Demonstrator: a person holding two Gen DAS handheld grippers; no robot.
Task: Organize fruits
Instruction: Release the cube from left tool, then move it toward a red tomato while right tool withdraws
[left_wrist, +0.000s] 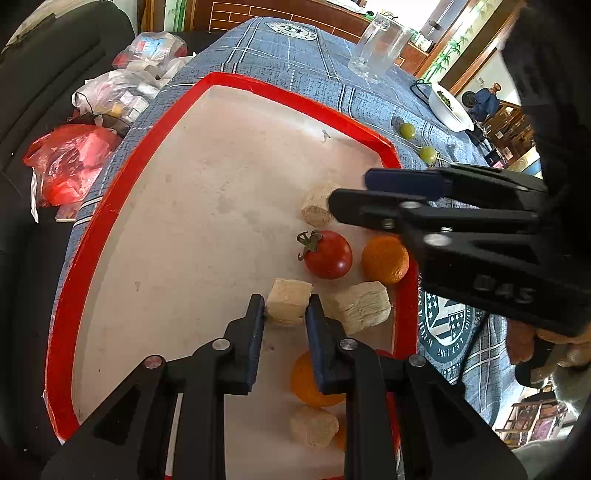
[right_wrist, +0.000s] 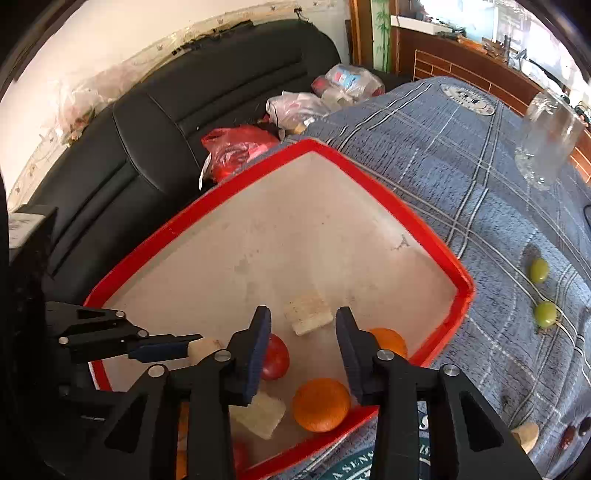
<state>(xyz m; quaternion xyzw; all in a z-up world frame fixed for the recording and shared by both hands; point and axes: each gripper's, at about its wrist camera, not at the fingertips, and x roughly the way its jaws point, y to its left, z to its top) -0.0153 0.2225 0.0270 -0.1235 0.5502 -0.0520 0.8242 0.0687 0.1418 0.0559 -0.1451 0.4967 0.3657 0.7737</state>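
Note:
A red-rimmed tray (left_wrist: 110, 206) (right_wrist: 424, 229) holds a red tomato (left_wrist: 327, 254) (right_wrist: 275, 356), oranges (left_wrist: 384, 260) (right_wrist: 321, 404) and several pale cut chunks. My left gripper (left_wrist: 286, 308) is shut on one pale chunk (left_wrist: 287, 301), also seen in the right wrist view (right_wrist: 205, 349). My right gripper (right_wrist: 301, 321) is open and empty above the tray, with a pale chunk (right_wrist: 308, 314) lying beyond its fingers. It shows in the left wrist view (left_wrist: 351, 190) at the right. Two green grapes (left_wrist: 407, 130) (right_wrist: 538, 270) lie on the tablecloth outside the tray.
A glass mug (left_wrist: 376, 48) (right_wrist: 546, 140) and a white bowl (left_wrist: 448, 107) stand on the blue plaid tablecloth (left_wrist: 295, 62). Plastic bags (left_wrist: 70, 162) (right_wrist: 236, 151) lie on a black sofa (right_wrist: 147, 122) beside the table. A small pale piece (right_wrist: 526, 435) lies at the right.

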